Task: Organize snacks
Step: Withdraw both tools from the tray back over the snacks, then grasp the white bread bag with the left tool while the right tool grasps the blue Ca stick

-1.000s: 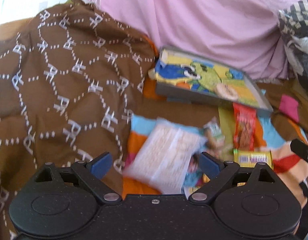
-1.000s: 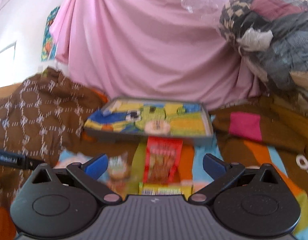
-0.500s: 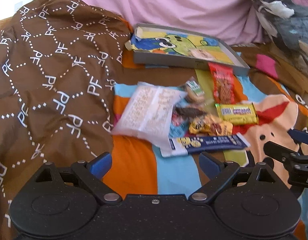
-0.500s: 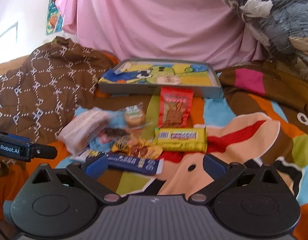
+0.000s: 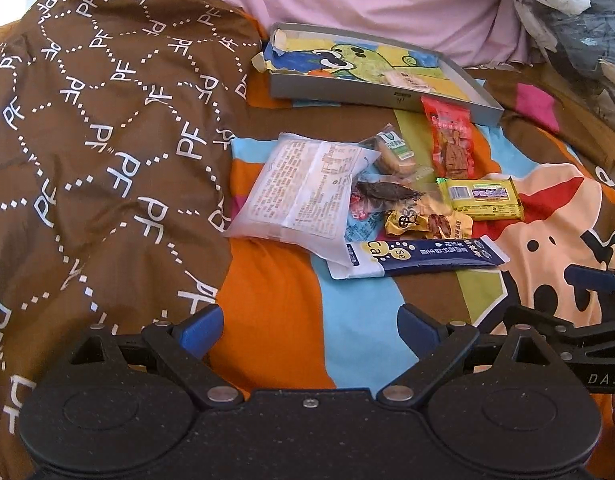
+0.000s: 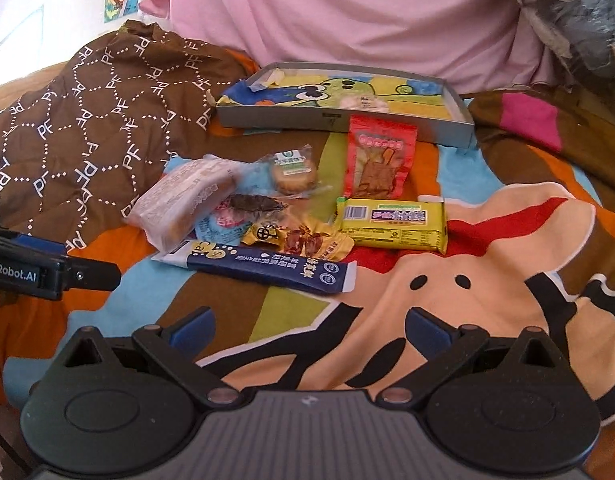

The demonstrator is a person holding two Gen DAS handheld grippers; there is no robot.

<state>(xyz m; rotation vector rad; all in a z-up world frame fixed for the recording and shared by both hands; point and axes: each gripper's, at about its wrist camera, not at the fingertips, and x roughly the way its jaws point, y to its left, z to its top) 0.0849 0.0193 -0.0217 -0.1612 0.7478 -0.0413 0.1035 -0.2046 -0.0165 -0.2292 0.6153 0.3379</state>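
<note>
1. Both tongs drawn back from the snack pile compared with a second earlier, with the whole spread now in view on a colourful cartoon bedsheet (image 6: 447,264).
2. Left tongs (image 5: 309,326) spread wide, nothing between the blue pads, hovering above orange and light-blue patches of the sheet, near side of the pile.
3. Right tongs (image 6: 309,328) likewise spread wide and empty, above the cartoon face print.
4. Snacks clustered mid-bed: large white packet (image 5: 303,196) at the left, partly overlapping a long dark-blue sachet (image 5: 419,258) at the near edge.
5. Just behind the sachet, crumpled gold wrappers (image 5: 425,220) and a dark-contents clear wrapper (image 5: 381,192), touching one another.
6. Yellow bar (image 5: 481,198) to the right of the gold wrappers, lying flat.
7. Red packet (image 5: 451,142) behind the yellow bar, far end touching the front wall of a shallow grey box (image 5: 371,94).
8. Round biscuit in clear wrap (image 6: 295,170) between the white packet and the red packet.
9. Grey box at the far end of the bed, lined with a cartoon picture, holding one small pale packet (image 6: 363,102).
10. Brown patterned blanket (image 5: 99,140) heaped at the left; pink cloth (image 6: 347,12) draped behind the box.
</note>
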